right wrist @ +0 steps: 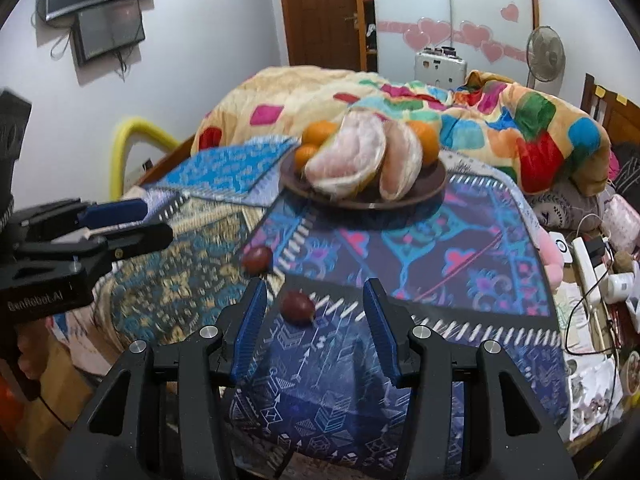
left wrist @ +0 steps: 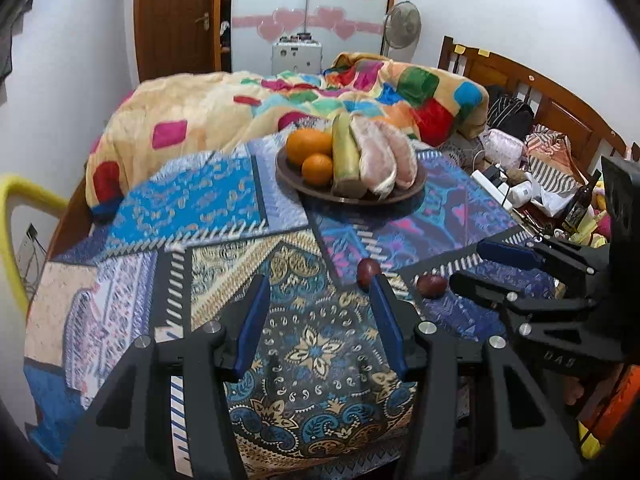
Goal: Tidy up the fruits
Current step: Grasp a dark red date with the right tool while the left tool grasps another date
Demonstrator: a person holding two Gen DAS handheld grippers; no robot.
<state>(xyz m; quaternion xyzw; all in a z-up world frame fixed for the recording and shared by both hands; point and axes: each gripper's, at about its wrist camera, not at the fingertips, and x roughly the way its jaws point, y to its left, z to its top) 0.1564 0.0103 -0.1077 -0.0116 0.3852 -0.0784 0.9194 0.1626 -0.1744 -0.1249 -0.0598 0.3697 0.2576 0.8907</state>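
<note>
On the patterned bedspread (right wrist: 460,280), two dark red fruits (right wrist: 297,307) are lying loose; left gripper (left wrist: 318,320) and right gripper (right wrist: 316,320) are both hovering spread, gripping nothing; brown plate (right wrist: 434,186) is holding oranges and pomelo segments.

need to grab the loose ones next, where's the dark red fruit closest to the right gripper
In the right wrist view the near dark red fruit lies on the patterned cloth, just ahead of the open right gripper, toward its left finger.

oranges (right wrist: 319,132): 3 | pomelo segments (right wrist: 348,160): 2 | dark red fruits (right wrist: 297,307): 2 | plate (right wrist: 432,188): 1
</note>
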